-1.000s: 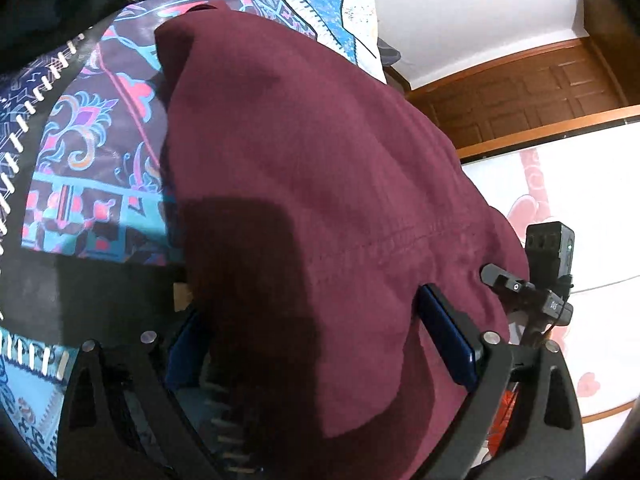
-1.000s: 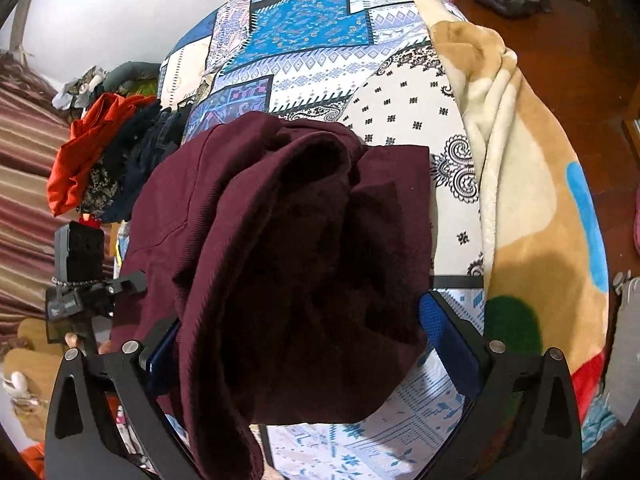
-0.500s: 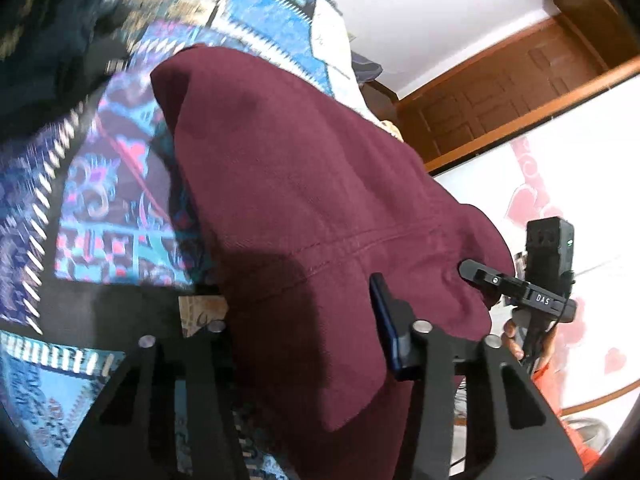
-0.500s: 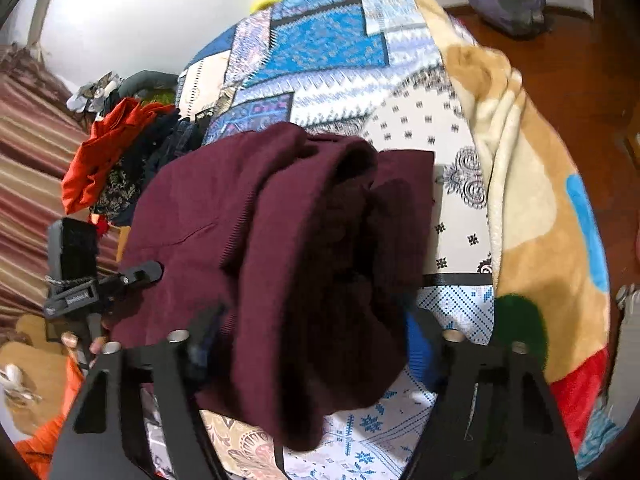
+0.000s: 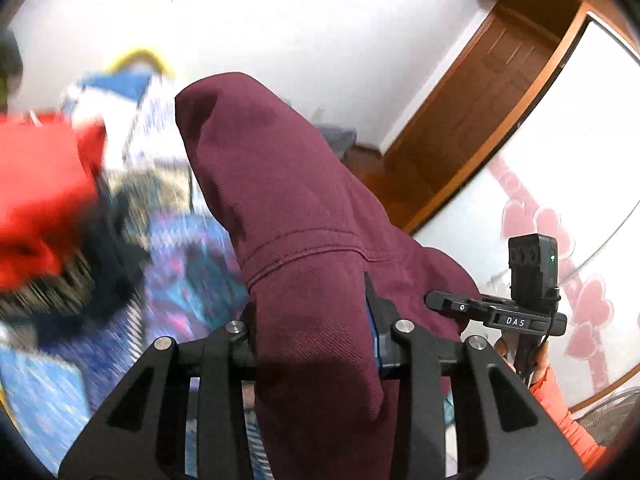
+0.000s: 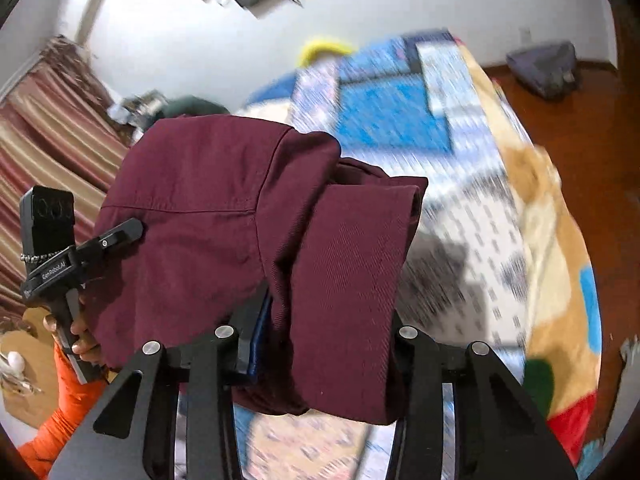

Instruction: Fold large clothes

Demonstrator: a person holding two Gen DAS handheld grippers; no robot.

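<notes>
With jaws just closed onto cloth, left gripper (image 5: 316, 332) and right gripper (image 6: 324, 336) each clamped on thick maroon twill garment (image 6: 224, 216), raised clear above patchwork bedspread (image 6: 384, 120), likely for refolding.

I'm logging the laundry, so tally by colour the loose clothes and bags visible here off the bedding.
Maroon: 1, the thick maroon twill garment clamped by the left gripper and the right gripper
Red-orange: 1, the crumpled red-orange cloth
Grey: 1, the slumped grey bag on the floor
Total: 3
</notes>
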